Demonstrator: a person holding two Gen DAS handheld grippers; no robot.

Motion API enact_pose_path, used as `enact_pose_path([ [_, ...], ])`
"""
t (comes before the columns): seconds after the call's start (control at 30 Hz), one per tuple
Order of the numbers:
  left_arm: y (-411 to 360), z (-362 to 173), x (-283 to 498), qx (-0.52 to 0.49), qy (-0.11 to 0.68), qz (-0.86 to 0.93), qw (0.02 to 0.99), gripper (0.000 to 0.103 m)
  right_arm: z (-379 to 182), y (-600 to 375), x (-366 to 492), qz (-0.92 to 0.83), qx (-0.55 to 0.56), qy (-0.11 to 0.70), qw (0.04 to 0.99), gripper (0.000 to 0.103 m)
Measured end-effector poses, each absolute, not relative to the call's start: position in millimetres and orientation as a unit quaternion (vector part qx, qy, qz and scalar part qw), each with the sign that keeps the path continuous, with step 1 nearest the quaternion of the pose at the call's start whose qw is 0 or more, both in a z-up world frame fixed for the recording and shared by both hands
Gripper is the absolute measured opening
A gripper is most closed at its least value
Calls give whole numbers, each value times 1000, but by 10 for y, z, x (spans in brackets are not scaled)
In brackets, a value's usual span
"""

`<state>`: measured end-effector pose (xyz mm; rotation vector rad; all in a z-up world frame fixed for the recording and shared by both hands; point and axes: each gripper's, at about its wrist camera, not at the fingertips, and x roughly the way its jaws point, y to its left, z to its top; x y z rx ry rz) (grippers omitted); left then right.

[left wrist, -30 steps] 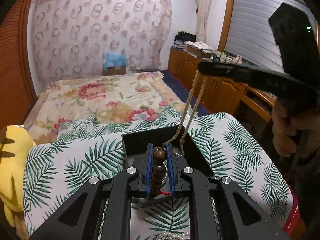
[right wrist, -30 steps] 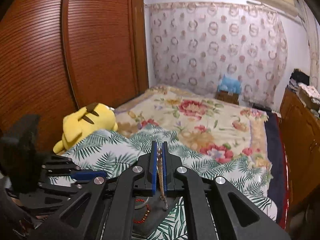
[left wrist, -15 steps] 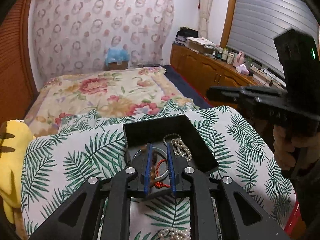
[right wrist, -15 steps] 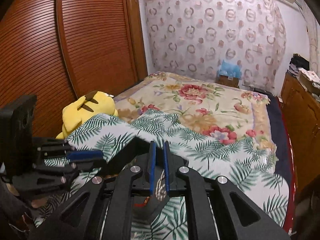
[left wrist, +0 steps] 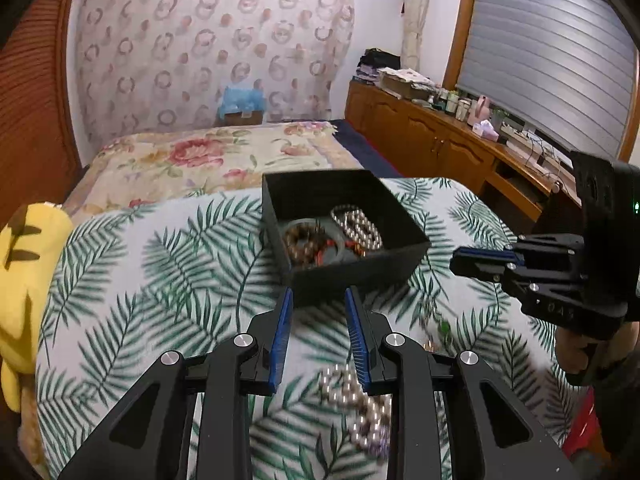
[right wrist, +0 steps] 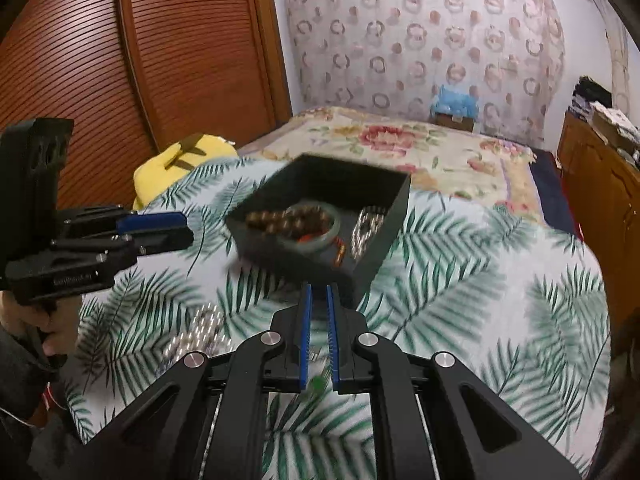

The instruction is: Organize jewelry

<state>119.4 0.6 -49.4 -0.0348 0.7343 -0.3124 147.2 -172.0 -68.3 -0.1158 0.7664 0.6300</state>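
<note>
A black open box sits on the palm-leaf cloth. It holds a brown bead bracelet, a grey-green bangle, red beads and a pearl strand. My left gripper is open and empty, just short of the box's near wall. A pearl necklace lies on the cloth under it. My right gripper is slightly open and empty, over a small green-bead piece.
A yellow plush toy lies at the cloth's left edge. A floral bedspread stretches behind the box. Wooden cabinets run along the right wall, a slatted wardrobe along the left.
Both grippers let go of their strands into the box, then drew back toward me. The left jaws opened wide; the right opened slightly. The box now lies ahead of both.
</note>
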Motion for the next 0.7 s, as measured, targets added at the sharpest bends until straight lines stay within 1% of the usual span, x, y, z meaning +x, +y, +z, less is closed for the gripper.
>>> enact_pose_path([
  [0.2, 53, -548, 1010, -16, 358, -149, 922, 25, -830, -1712, 1215, 302, -55, 382, 872, 9],
  [0.23, 62, -564, 985, -15, 358, -148, 922, 25, -859, -1701, 1167, 304, -58, 385, 869, 12],
  [0.27, 61, -578, 970, -15, 359, -148, 921, 25, -868, -1691, 1160, 305, -59, 387, 868, 20],
  [0.33, 74, -605, 932, -15, 361, -147, 921, 25, -916, -1670, 1100, 309, -61, 394, 863, 24],
  [0.7, 73, -769, 766, -11, 374, -141, 917, 25, -1077, -1633, 868, 317, -68, 415, 850, 24],
])
